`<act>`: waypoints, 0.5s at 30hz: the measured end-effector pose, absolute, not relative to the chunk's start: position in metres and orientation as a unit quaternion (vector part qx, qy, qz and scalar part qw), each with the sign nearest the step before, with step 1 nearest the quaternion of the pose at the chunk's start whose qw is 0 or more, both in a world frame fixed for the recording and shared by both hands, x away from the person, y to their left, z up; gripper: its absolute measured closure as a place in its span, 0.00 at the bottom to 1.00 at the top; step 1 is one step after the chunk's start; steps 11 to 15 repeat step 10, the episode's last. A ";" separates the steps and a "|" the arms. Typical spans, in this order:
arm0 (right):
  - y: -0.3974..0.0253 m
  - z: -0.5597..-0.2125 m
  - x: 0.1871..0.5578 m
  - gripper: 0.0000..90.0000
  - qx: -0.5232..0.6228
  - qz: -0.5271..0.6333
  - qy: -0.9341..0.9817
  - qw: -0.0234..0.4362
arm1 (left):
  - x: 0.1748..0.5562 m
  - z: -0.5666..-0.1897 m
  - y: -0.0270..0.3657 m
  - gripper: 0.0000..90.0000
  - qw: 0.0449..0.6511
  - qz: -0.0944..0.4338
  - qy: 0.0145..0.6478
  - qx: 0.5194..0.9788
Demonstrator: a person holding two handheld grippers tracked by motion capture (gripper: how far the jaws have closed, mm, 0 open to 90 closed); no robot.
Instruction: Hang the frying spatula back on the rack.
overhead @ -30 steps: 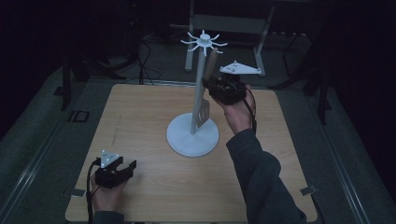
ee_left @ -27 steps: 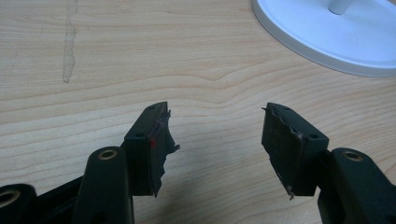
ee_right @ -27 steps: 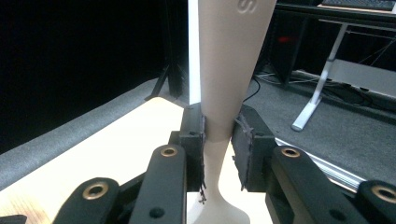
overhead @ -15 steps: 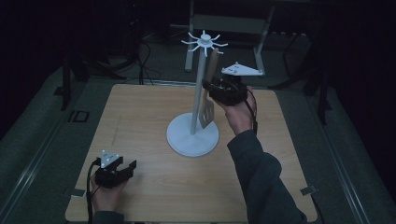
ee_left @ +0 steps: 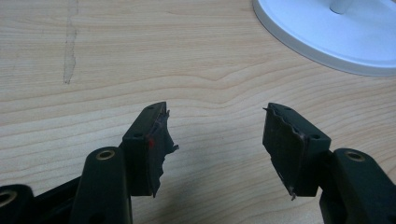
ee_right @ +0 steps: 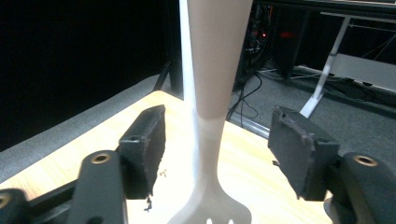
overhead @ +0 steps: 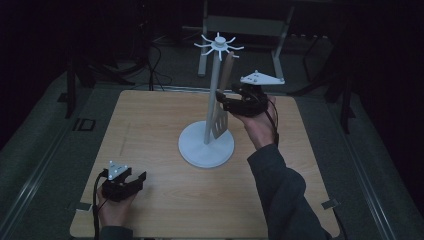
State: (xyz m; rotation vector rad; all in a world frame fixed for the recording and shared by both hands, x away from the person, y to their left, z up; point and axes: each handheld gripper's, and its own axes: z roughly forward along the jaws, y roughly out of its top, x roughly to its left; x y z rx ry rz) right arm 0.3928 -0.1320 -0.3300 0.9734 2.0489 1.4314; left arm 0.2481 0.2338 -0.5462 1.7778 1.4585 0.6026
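Note:
A white utensil stand with a round base and a ring of hooks at its top stands mid-table. A pale slotted spatula hangs beside the pole, handle up near a hook. My right gripper is open, raised level with the spatula. In the right gripper view the spatula's handle runs upright between the jaws of the right gripper, touching neither pad, with the stand's pole behind it. My left gripper rests open at the table's front left; nothing lies between the jaws of the left gripper.
The wooden table has dark floor around it. A metal frame and cables lie beyond the far edge. The stand's base lies ahead and to the right of the left gripper.
The right hand has shifted slightly right and toward me, with the spatula still hanging by the pole. The left gripper has stayed put.

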 end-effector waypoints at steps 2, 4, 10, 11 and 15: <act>-0.134 -0.330 0.390 0.36 0.351 0.518 0.746 0.228 | 0.248 -0.546 0.234 0.45 0.373 0.236 0.569 0.694; -0.136 -0.332 0.388 0.35 0.349 0.516 0.748 0.229 | 0.248 -0.547 0.234 0.44 0.371 0.237 0.569 0.694; -0.149 -0.348 0.376 0.32 0.348 0.505 0.757 0.223 | 0.252 -0.552 0.233 0.44 0.357 0.239 0.573 0.698; -0.149 -0.348 0.376 0.32 0.348 0.505 0.757 0.223 | 0.252 -0.552 0.233 0.44 0.357 0.239 0.573 0.698; -0.149 -0.348 0.376 0.32 0.348 0.505 0.757 0.223 | 0.252 -0.552 0.233 0.44 0.357 0.239 0.573 0.698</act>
